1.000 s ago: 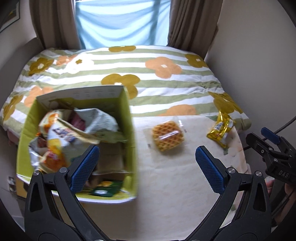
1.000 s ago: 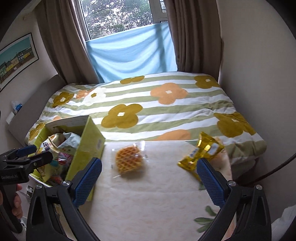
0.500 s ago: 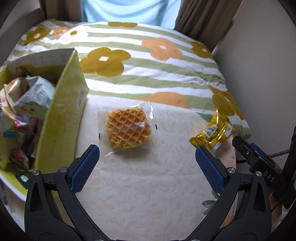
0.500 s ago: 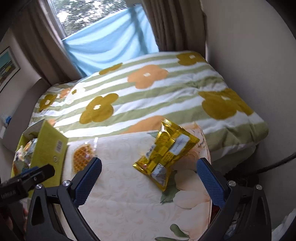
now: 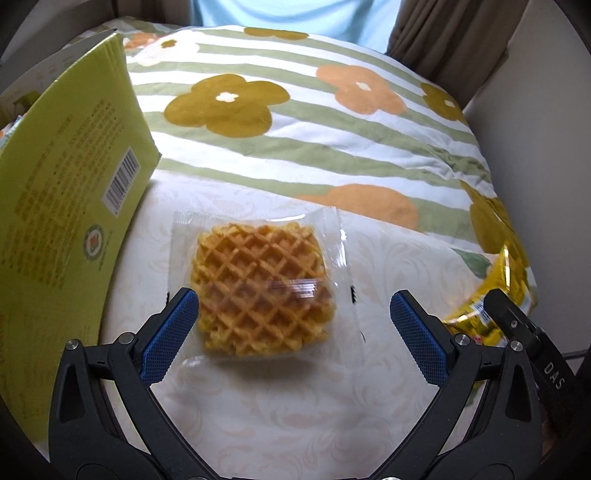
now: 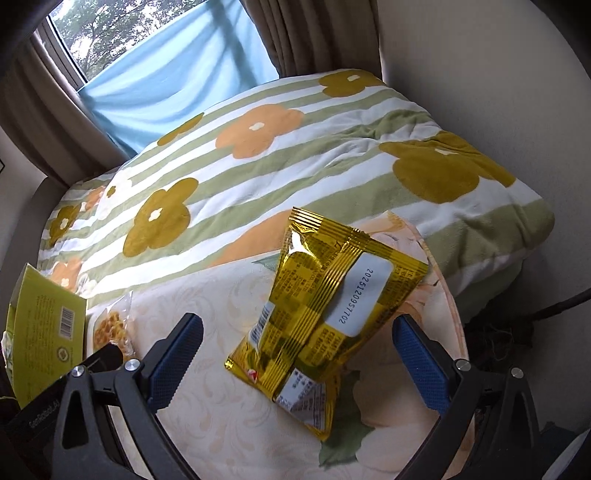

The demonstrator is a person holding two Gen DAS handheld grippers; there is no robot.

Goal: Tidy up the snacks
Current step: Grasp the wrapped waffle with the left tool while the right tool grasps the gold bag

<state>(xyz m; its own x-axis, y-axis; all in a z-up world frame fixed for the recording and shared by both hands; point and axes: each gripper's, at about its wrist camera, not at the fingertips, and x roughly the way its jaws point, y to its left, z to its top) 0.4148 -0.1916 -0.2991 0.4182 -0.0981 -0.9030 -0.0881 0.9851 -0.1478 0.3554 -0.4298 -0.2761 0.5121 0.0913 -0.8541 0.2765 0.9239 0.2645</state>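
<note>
Over on the left stands a yellow-green carton (image 5: pixel 62 206), its barcoded side tilted toward the middle of the bench (image 5: pixel 280 413), which wears a cream cloth with a pale floral print. Just beside the carton, lying flat on that cloth, is a waffle in a clear wrapper (image 5: pixel 262 288). The left gripper (image 5: pixel 295 328) hangs right over it, spread wide and released, its blue pads (image 5: pixel 170 336) flanking the near half of the packet, with the left-hand one over the wrapper's corner; whether they touch the plastic I cannot tell. Further right, near the bench's far right edge, lies a gold foil snack packet (image 6: pixel 325 310), seam side up, a white date label showing on its back. The right gripper (image 6: pixel 297 362) is poised about it, likewise wide open and holding nothing, the blue pads (image 6: pixel 417 365) standing apart from the foil on either side. Behind the bench runs a bed with a striped green-and-white blanket (image 6: pixel 295 147) dotted with mustard and orange flowers, and beyond it brown curtains (image 6: pixel 303 33) frame a window half covered by a pale blue cloth (image 6: pixel 173 77).
</note>
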